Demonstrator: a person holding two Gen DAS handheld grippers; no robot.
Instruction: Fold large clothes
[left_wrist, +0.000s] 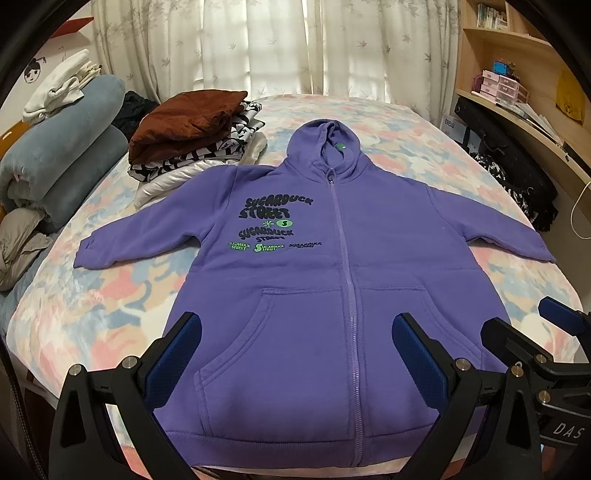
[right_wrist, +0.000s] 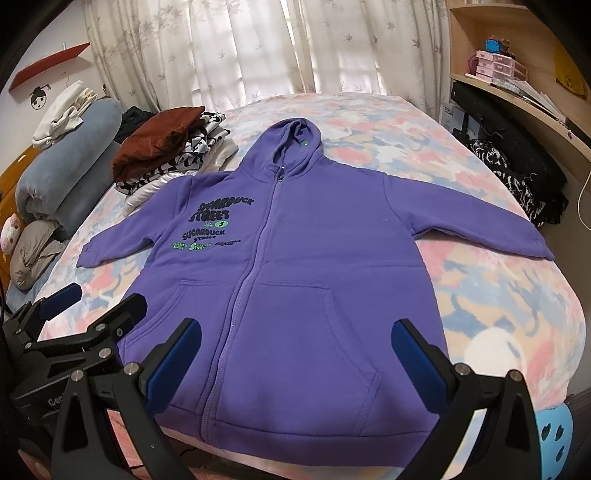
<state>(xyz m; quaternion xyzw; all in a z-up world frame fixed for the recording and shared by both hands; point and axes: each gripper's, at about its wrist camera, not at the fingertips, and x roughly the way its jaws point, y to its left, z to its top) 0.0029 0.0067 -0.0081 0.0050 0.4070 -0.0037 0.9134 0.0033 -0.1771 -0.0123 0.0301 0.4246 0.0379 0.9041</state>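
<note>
1. Hoodie, purple, zip-front: lying flat, face up on the bed, sleeves spread out, hood pointing twd the curtains, hem at the near edge.
2. Left gripper: hovering over the hem/pocket area, jaws wide, holding nothing.
3. Right gripper: likewise hovering nr the hem, jaws wide, empty; the two are sitting just beside each other.
4. Risk, thick fleece: jaws prob. pinching top layer only, so front panel lifting w/o the back.
5. Risk, zip: fold line along the zipper likely buckling, skewing the halves.
6. Risk, left sleeve: cuff lying nr the clothes stack; a swung sleeve could be snagging or toppling it.
7. Risk, hem at bed edge: pulling twd the person could be sliding the garment off.
8. Risk, grippers crowding: fingers may be colliding if both go for the same hem corner.
</note>
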